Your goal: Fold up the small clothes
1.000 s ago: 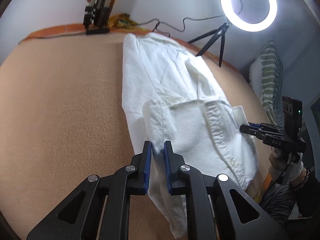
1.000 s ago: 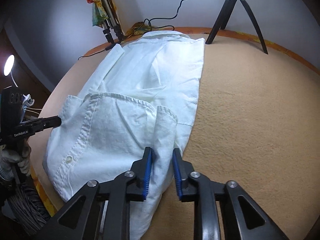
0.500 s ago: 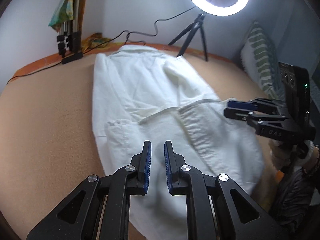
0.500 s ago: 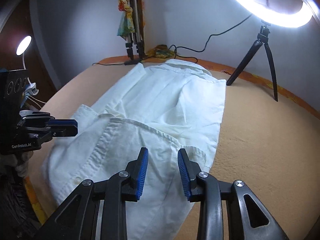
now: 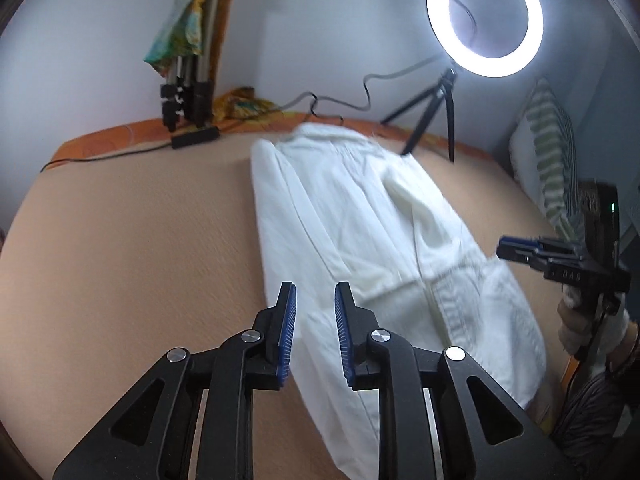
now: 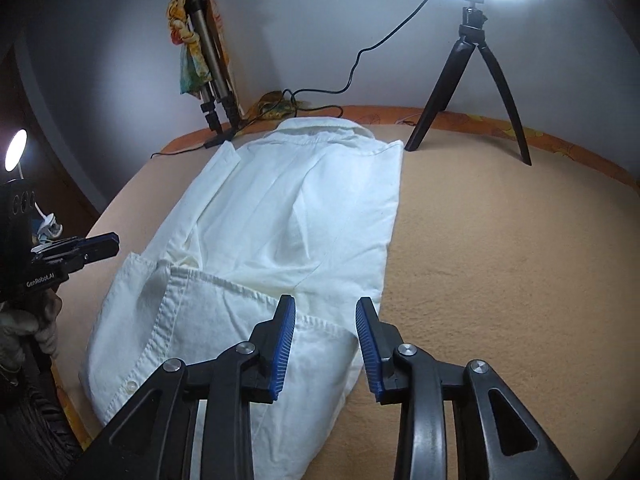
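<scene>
A white button shirt (image 5: 360,220) lies lengthwise on the peach bed cover (image 5: 140,260), its sides folded in and its bottom part folded up toward the collar. In the left wrist view my left gripper (image 5: 315,300) hovers over the shirt's left edge. Its jaws are opening and no cloth is between the blue pads. The right wrist view shows the shirt (image 6: 288,208) with my right gripper (image 6: 326,312) open above the folded hem's right corner, holding nothing. Each gripper also appears at the other view's edge: the right gripper (image 5: 504,246) and the left gripper (image 6: 108,240), both off the shirt.
A lit ring light (image 5: 484,20) on a black tripod (image 6: 468,80) stands behind the collar, its cable trailing along the wall. A folded tripod with a colourful cloth (image 5: 184,80) leans in the corner. A striped cushion (image 5: 548,152) sits at the right, a small lamp (image 6: 16,150) at the left.
Both grippers had shirt cloth between their pads a second ago; now both are free of it and raised. The bottom part lies folded on the shirt. The left jaws stand wider.
</scene>
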Demonstrator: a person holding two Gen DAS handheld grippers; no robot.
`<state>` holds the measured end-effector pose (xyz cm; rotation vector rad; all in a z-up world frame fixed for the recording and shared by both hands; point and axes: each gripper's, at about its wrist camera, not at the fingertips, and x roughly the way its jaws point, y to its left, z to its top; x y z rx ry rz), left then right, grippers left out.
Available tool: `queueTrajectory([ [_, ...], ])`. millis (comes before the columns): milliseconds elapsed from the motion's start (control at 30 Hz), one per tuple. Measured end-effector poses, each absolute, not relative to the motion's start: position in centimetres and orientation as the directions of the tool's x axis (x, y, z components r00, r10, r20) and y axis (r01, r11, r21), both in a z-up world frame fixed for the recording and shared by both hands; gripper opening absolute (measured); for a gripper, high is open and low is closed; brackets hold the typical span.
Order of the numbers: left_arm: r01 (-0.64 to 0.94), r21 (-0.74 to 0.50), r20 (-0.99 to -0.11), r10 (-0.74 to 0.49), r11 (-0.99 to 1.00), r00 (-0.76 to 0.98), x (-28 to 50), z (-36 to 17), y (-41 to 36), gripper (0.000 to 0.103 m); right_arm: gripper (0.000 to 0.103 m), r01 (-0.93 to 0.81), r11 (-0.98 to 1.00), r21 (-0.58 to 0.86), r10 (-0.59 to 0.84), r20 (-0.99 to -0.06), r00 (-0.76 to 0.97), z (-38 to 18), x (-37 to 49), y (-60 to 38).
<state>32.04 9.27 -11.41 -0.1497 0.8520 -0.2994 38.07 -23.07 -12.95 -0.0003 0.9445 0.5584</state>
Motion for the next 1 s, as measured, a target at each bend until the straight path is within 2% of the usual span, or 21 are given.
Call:
queueTrajectory([
  [67, 0.212, -0.273, -0.711, -0.346, 0.938, 0.613, 33.3, -10.8, 10.1, 0.026, 0.037, -0.436, 0.862, 0.258, 0.458, -0.763, 0.455, -12.9, 39.2, -23.7],
  [100, 0.214, -0.28, -0.715, -0.352, 0.936, 0.604, 34.0, -10.8, 10.3, 0.045, 0.04, -0.433, 0.861, 0.265, 0.462, -0.763, 0.452, -12.9, 39.9, -23.9],
  [133, 0.209, -0.289, -0.719, -0.356, 0.934, 0.597, 34.9, -10.8, 10.6, 0.056, 0.042, -0.434, 0.856, 0.28, 0.472, -0.764, 0.439, -13.0, 40.7, -24.0],
  [367, 0.163, -0.397, -0.718, -0.416, 0.903, 0.558, 40.7, -13.4, 12.8, 0.056, 0.044, -0.408, 0.845, 0.347, 0.508, -0.761, 0.404, -14.4, 46.5, -23.6],
  [700, 0.202, -0.396, -0.736, -0.442, 0.895, 0.513, 46.5, -16.8, 12.7, 0.053, 0.042, -0.398, 0.806, 0.437, 0.576, -0.735, 0.358, -16.9, 52.4, -22.4],
  [1000, 0.238, -0.423, -0.711, -0.483, 0.874, 0.511, 49.6, -17.6, 12.3, 0.042, 0.038, -0.425, 0.774, 0.47, 0.616, -0.715, 0.331, -18.0, 56.3, -21.5],
])
